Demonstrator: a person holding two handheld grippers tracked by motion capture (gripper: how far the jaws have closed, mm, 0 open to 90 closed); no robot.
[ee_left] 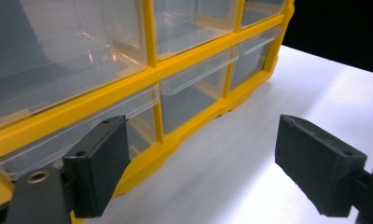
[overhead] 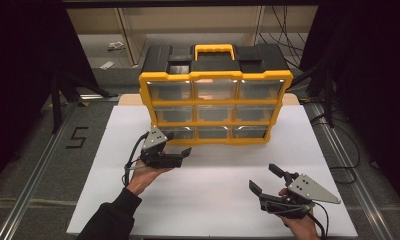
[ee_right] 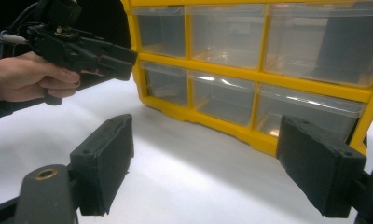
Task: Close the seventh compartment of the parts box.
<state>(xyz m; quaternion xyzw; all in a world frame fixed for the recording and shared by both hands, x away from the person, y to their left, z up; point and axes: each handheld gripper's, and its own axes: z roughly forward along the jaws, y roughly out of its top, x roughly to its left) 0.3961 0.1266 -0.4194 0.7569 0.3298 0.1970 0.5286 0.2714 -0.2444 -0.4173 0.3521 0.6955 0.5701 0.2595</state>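
organiser: yellow-framed drawer cabinet [overhead: 215, 107] with a black top and a yellow carry handle [overhead: 214, 50], standing upright at the far edge of the white worktop [overhead: 213, 200], about midway between its left and right edges.
long axis: runs left to right, parallel to the worktop's far edge; the drawer faces point toward the near edge, where the person stands.
drawers: three rows of three clear plastic drawers [ee_left: 194, 88], all pushed in; what they hold cannot be told through the glare.
left claw: left claw [overhead: 180, 152] held low, just in front of the cabinet's bottom-left corner, pointing to the right along the drawer fronts. its jaws stand wide apart with nothing between them; in the left gripper view one jaw lies close beside the bottom-left drawer [ee_left: 82, 135], contact unclear.
left hand: left hand [overhead: 145, 175] cradles the gripper from below, dark sleeve [overhead: 110, 217] coming in from the near edge.
right claw: right claw [overhead: 265, 179] near the worktop's near right corner, well apart from the cabinet, pointing up-left toward it. jaws spread wide, gripping nothing.
right hand: right hand [overhead: 300, 225] at the near edge, under the grey plate [overhead: 313, 189].
floor mark: black "5" [overhead: 77, 137] left of the worktop.
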